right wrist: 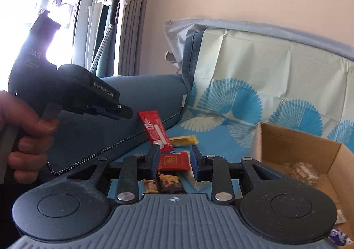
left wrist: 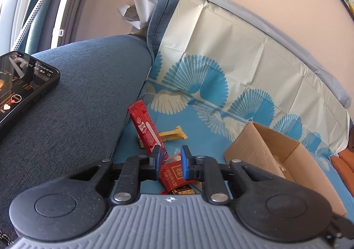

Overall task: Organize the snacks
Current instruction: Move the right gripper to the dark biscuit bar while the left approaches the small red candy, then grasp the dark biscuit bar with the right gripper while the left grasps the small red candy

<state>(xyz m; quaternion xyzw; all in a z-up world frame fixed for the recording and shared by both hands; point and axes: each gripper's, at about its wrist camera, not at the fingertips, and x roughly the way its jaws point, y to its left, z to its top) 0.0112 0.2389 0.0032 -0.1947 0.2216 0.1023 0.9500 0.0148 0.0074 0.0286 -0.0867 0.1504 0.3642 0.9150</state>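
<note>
Snack packets lie loose on a blue patterned cloth (left wrist: 232, 85) spread over a sofa seat, beside a blue armrest (left wrist: 77, 98). A long red packet (left wrist: 146, 129) leans upright against the armrest at centre frame, probably where it fell rather than where it was put. A yellow packet (left wrist: 172, 135) lies flat just behind it, and a flat red packet (right wrist: 174, 161) with gold characters too blurred to read lies nearer the cameras, on top of darker wrappers.

An open cardboard box (left wrist: 261, 151) sits at lower right of both views, with a pale snack bag (right wrist: 303, 171) already inside; it is judged to be the collecting bin.

The left gripper (left wrist: 170, 161) hovers low over the pile, its fingers partly open and gripping nothing. The right gripper (right wrist: 174, 164) has its fingers apart on either side of the flat red packet, not closed on it. At left in the right wrist view, the left gripper's body reads "CenRobot.AI" and "DAS".

A phone (left wrist: 20, 85) with a lit screen rests on the armrest at left.
</note>
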